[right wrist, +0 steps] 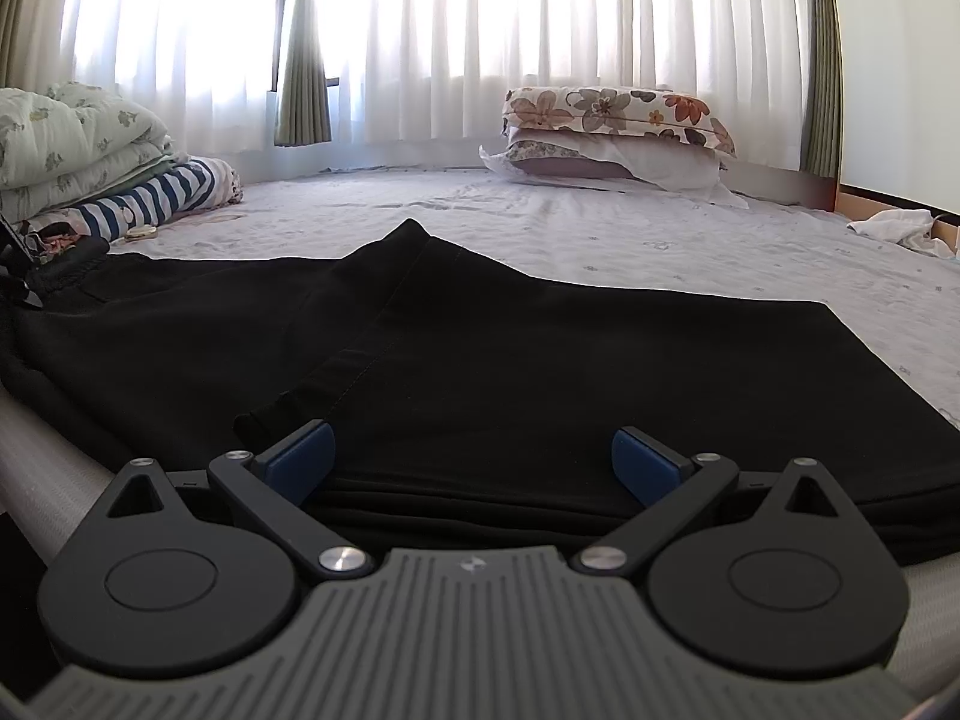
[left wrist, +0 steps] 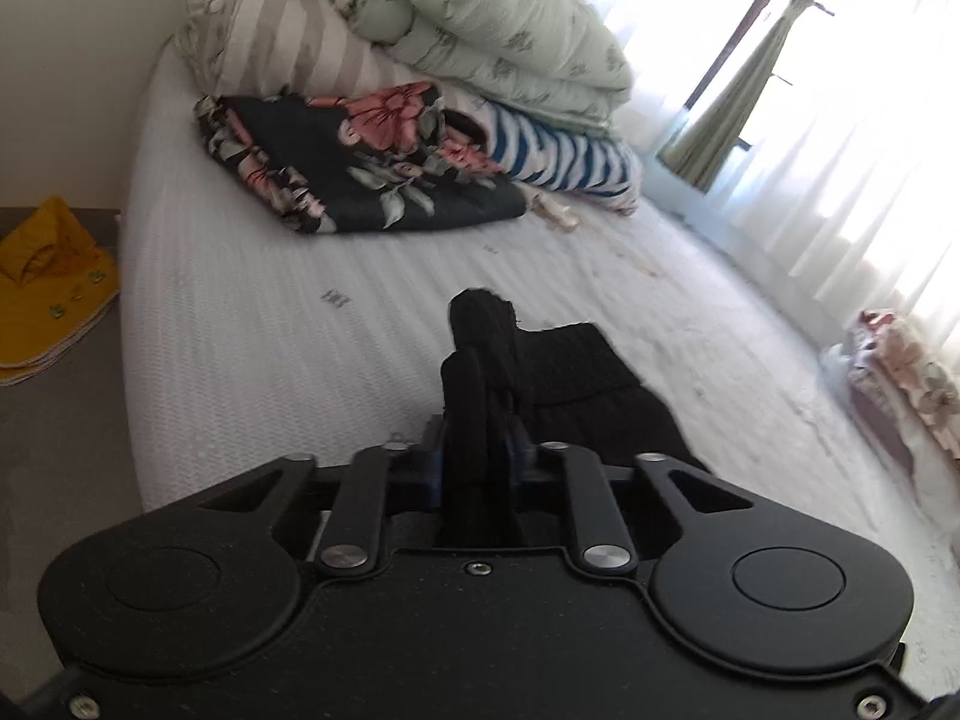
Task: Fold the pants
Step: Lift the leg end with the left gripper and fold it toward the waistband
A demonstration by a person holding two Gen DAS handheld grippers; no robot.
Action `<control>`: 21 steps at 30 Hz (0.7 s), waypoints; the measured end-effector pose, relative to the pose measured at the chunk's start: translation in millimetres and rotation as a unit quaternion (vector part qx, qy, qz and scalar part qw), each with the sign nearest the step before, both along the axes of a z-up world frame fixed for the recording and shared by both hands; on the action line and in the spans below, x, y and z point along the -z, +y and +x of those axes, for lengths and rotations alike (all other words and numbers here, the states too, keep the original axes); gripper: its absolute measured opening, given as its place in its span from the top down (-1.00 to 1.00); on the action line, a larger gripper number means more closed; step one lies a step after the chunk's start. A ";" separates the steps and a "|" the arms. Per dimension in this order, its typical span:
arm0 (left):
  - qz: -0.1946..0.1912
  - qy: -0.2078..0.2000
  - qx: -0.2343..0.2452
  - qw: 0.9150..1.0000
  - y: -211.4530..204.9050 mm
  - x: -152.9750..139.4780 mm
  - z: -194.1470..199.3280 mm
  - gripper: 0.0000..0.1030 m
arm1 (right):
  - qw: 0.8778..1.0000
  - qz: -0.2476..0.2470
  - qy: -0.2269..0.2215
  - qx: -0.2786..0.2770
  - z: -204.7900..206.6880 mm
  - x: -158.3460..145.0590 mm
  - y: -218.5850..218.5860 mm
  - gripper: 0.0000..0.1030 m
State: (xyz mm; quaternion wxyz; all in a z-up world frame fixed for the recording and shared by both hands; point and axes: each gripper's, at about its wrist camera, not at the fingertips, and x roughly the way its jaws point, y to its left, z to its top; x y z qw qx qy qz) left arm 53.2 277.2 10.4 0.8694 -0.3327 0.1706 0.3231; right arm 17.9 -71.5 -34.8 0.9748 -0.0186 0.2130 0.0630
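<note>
Black pants (right wrist: 480, 348) lie spread flat on the white bed sheet (right wrist: 600, 222), folded lengthwise, waistband end at the left. My right gripper (right wrist: 474, 456) is open, its blue pads (right wrist: 306, 456) wide apart over the pants' near edge. My left gripper (left wrist: 480, 414) is shut on the pants' black waistband (left wrist: 564, 366), which bunches up between and above its fingers; the fingertips are hidden by the cloth. The left gripper's tip shows at the far left of the right wrist view (right wrist: 15, 264).
Folded quilts and clothes (left wrist: 372, 156) are piled at one end of the bed, also in the right wrist view (right wrist: 90, 150). Floral pillows (right wrist: 618, 132) lie near the curtained window (right wrist: 480, 30). A yellow cloth (left wrist: 48, 282) lies on the floor beside the bed.
</note>
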 end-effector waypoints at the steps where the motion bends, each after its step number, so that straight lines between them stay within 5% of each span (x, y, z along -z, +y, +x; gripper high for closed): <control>1: 0.016 -0.003 0.009 1.000 -4.5 -6.6 -1.5 0.78 | 1.000 0.000 0.001 -0.001 0.3 -0.6 -0.5 -1.00; 6: 0.064 -0.055 0.085 0.993 -40.9 -54.2 -7.1 0.81 | 1.000 0.014 0.001 0.006 -3.1 -12.3 -10.8 -1.00; 10: 0.099 -0.095 0.166 0.977 -94.3 -88.1 -6.4 0.82 | 0.999 0.029 -0.009 0.027 -13.1 -26.5 -36.6 -1.00; 16: 0.161 -0.120 0.318 0.926 -206.9 -112.6 -7.6 0.81 | 0.996 0.069 0.000 0.064 -24.5 -44.9 -102.8 -1.00; 21: 0.170 -0.094 0.430 0.882 -304.8 -94.6 1.4 0.81 | 0.991 0.075 -0.012 0.113 -35.9 -55.2 -155.3 -1.00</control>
